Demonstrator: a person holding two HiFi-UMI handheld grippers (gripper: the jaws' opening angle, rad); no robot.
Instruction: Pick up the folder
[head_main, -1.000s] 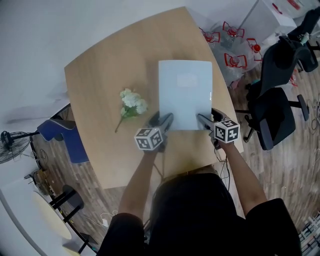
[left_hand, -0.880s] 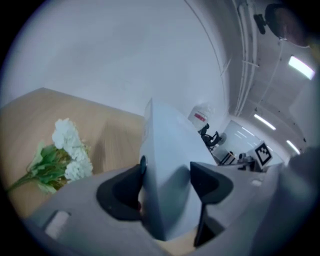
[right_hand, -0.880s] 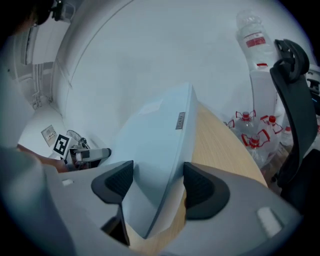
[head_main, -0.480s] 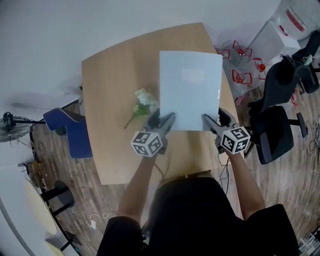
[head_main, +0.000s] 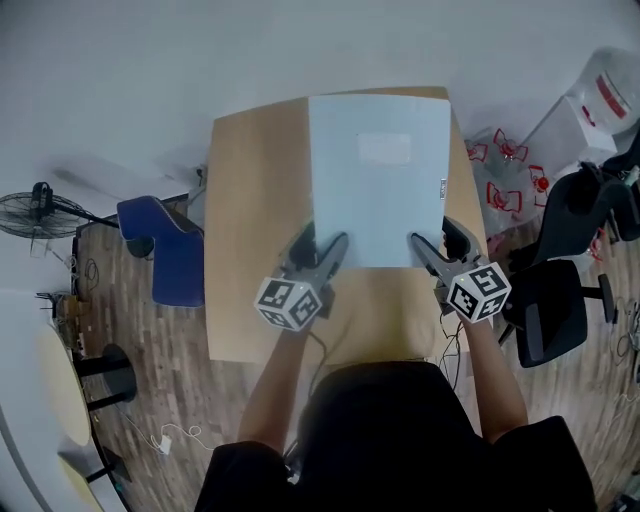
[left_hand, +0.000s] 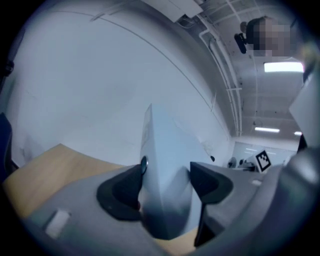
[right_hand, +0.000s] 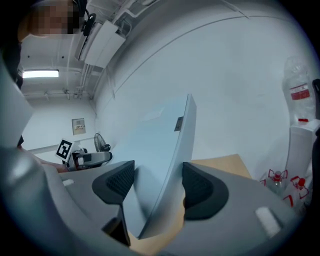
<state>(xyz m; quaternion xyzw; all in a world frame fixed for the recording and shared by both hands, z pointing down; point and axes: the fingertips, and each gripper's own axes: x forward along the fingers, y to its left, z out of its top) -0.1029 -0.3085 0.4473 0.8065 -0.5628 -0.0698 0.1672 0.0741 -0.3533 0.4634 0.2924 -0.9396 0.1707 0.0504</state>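
Folder (head_main: 378, 180): pale blue, closed, held out flat in front of the person. From the head view it covers the far right part of the worktop (head_main: 255, 250). Both tool views show wood below its near edge, so it looks to be up off the surface, carried by the two tools alone.

Left tool (head_main: 321, 243): on the folder's near left corner. Its own view shows the jaws set wide, with the thick near edge between them and a dark pad (left_hand: 120, 192) against each face. It is clamped on the folder.

Right tool (head_main: 438, 240): on the near right corner. Here too the jaws stand well apart, with the folder's edge running between them and both pads (right_hand: 202, 192) bearing on it. This counts as a grip, not a gap.

The two tools sit about level with each other. The folder shows no obvious sag or twist between them.

Step in hand: the lift. The grasp is made on both sides, and the pick-up reads as close to done.

Next move, as I judge it: keep the clamp even on both sides, keep the two tools moving together so the folder does not skew or slide out of one pair of jaws, and bring it to a steady hold.

Blue chair (head_main: 170, 255) left of the worktop and black chair (head_main: 550, 310) to the right are both well clear.
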